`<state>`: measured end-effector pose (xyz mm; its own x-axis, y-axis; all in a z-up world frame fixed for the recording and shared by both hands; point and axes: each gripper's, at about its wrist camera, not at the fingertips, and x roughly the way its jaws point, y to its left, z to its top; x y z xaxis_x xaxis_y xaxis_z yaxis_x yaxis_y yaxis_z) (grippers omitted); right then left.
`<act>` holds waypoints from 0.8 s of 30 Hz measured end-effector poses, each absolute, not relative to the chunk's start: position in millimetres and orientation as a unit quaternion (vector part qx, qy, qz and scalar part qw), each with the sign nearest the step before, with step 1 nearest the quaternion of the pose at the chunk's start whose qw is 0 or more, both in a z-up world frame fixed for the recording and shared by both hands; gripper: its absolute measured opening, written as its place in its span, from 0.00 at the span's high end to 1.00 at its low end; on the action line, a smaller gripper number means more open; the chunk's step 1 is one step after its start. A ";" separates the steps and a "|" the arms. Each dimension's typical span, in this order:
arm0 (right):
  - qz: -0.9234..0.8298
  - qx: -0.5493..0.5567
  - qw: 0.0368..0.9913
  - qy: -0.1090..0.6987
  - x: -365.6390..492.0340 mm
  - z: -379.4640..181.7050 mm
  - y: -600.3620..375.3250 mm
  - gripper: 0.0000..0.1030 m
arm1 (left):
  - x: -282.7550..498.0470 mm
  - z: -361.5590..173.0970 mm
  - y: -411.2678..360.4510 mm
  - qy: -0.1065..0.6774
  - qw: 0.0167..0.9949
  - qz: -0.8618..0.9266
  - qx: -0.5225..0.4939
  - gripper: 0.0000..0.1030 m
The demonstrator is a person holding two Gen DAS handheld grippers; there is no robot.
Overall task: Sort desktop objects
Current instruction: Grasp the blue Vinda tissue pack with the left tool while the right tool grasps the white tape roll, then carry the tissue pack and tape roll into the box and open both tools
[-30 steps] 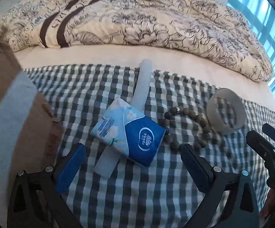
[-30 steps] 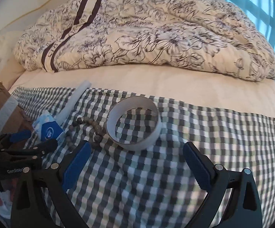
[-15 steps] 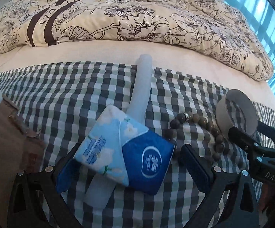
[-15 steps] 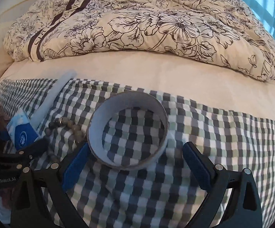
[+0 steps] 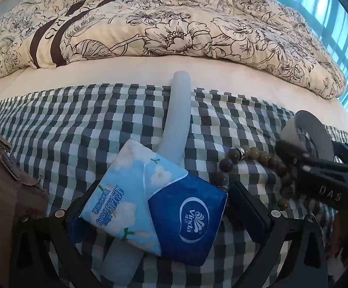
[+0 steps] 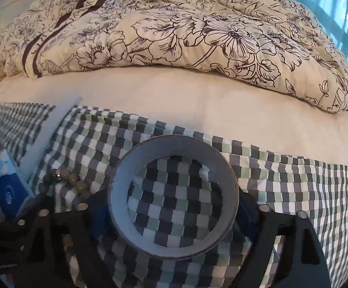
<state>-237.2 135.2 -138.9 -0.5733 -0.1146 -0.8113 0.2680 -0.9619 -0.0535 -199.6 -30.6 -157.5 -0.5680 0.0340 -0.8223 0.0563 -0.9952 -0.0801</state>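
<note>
Both wrist views look low and close across the checked cloth [image 5: 77, 129], sharing the bead bracelet [image 6: 73, 180].

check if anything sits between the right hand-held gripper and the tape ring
Nothing visible does. The tape ring already sits between the open fingers of the right hand-held gripper, flat on the checked cloth. The bead bracelet lies off to its left.

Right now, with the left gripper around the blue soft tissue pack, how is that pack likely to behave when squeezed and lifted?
The blue soft tissue pack looks like thin film over tissues, so it will probably dent under the pads and feel light. It rests tilted on the pale plastic tube, so it may slide or pivot as the left gripper closes. The glossy wrap could be somewhat slippery.
</note>
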 end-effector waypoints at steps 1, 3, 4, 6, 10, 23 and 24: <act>-0.884 0.448 0.109 0.080 -235.3 -136.4 137.4 0.20 | -198.4 -157.0 -30.6 0.048 0.006 -0.884 0.464 0.01; -0.886 0.444 0.111 0.071 -229.8 -129.7 142.4 0.20 | -195.2 -154.4 -31.7 0.047 0.008 -0.886 0.461 0.12; -0.888 0.441 0.112 0.068 -225.8 -126.1 145.4 0.20 | -192.6 -151.7 -33.4 0.049 0.009 -0.888 0.457 0.18; -0.887 0.443 0.114 0.063 -219.6 -121.5 148.8 0.20 | -189.3 -148.2 -35.4 0.051 0.008 -0.888 0.457 0.23; -0.887 0.442 0.126 0.050 -201.9 -112.0 154.9 0.20 | -179.8 -141.7 -36.6 0.050 0.011 -0.888 0.458 0.24; -0.899 0.405 0.161 0.051 -147.9 -57.9 156.3 0.20 | -139.6 -72.3 -27.6 0.051 0.015 -0.910 0.412 0.24; -0.899 0.402 0.163 0.051 -144.9 -54.2 156.0 0.20 | -135.8 -67.9 -26.2 0.050 0.013 -0.911 0.409 0.25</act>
